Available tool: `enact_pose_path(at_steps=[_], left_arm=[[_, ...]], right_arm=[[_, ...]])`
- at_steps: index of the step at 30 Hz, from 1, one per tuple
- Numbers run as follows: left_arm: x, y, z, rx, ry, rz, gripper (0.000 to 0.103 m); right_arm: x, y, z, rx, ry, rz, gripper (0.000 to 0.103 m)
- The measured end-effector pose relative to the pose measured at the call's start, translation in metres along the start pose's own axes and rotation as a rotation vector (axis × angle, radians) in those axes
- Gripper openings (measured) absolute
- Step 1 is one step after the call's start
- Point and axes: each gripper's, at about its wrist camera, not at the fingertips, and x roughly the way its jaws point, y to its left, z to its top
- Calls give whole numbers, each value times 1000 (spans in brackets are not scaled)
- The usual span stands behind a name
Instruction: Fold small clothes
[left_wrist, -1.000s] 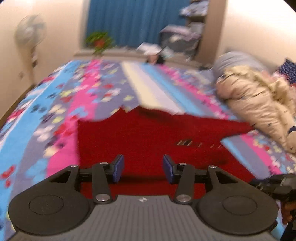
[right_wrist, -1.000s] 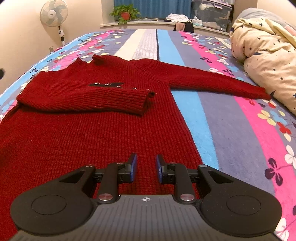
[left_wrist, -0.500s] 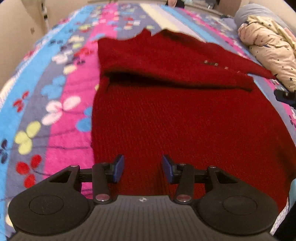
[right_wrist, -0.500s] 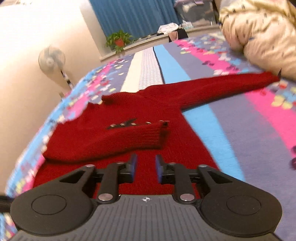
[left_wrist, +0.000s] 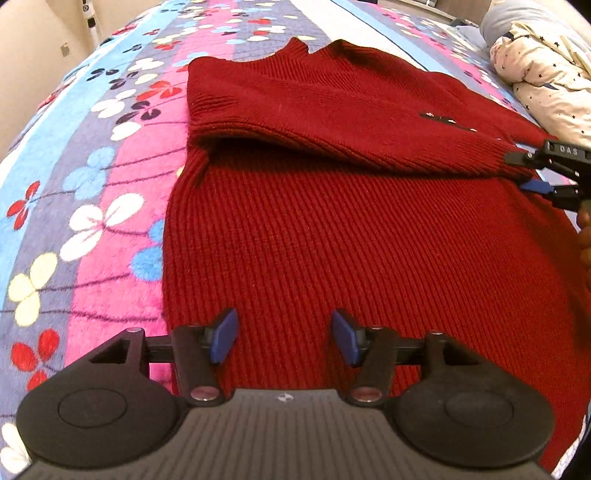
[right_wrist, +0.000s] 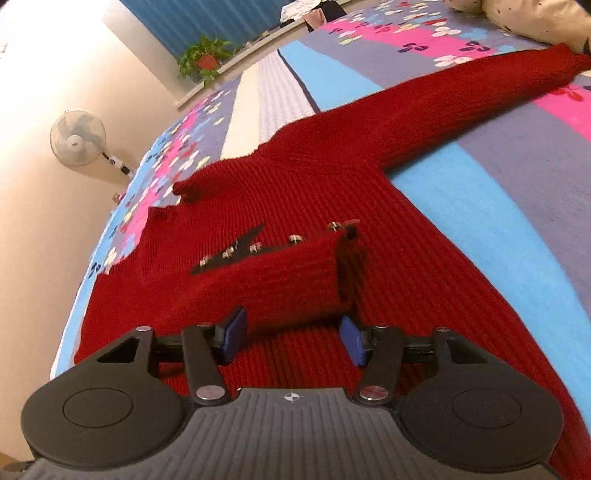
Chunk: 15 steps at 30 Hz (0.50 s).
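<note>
Cream walls and a blue curtain (right_wrist: 207, 18) close the room behind a bed whose striped, flower-printed blanket (left_wrist: 92, 206) fills most of both views. All places below are given from the red knitted sweater (left_wrist: 351, 240), which lies flat on that blanket, its hem toward the cameras and its collar away from them. One sleeve (right_wrist: 266, 284) is folded across the chest and rests on the body of the sweater; the other sleeve (right_wrist: 461, 96) stretches straight out over the blanket to the sweater's far side. A cream star-printed duvet (left_wrist: 546, 74) is bunched just past that outstretched sleeve's end. A standing fan (right_wrist: 79, 140) is against the wall well beyond the folded shoulder, and a potted plant (right_wrist: 205, 61) sits on the sill far past the collar. A small dark patch with a row of metal studs (right_wrist: 255, 245) shows on the chest, just above the folded sleeve.

The left gripper (left_wrist: 284, 341) hovers over the hem near the sweater's edge, its blue pads wide apart with nothing between them. The right gripper (right_wrist: 291, 341) is spread wide at the cuff of the folded sleeve, one pad on each side, not closed on the knit.
</note>
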Motion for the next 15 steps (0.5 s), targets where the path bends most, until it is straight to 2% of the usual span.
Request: enact_pose_path(at_steps=[1, 3, 4, 5, 11, 15], left_arm=[[1, -1, 1, 6, -2, 2, 63], [3, -2, 3, 13, -5, 2, 63], [4, -2, 3, 14, -4, 0, 64], [5, -1, 4, 13, -4, -3, 64], [7, 0, 6, 13, -4, -12, 64], [9, 0, 7, 13, -5, -13, 64]], right_arm=[[3, 1, 2, -5, -8, 1, 56], [7, 5, 6, -28, -28, -13, 38], [8, 6, 7, -39, -32, -19, 20], [10, 7, 8, -46, -32, -14, 13], [3, 20, 19, -126, -134, 11, 9], [-13, 48, 38, -267, -229, 67, 8]])
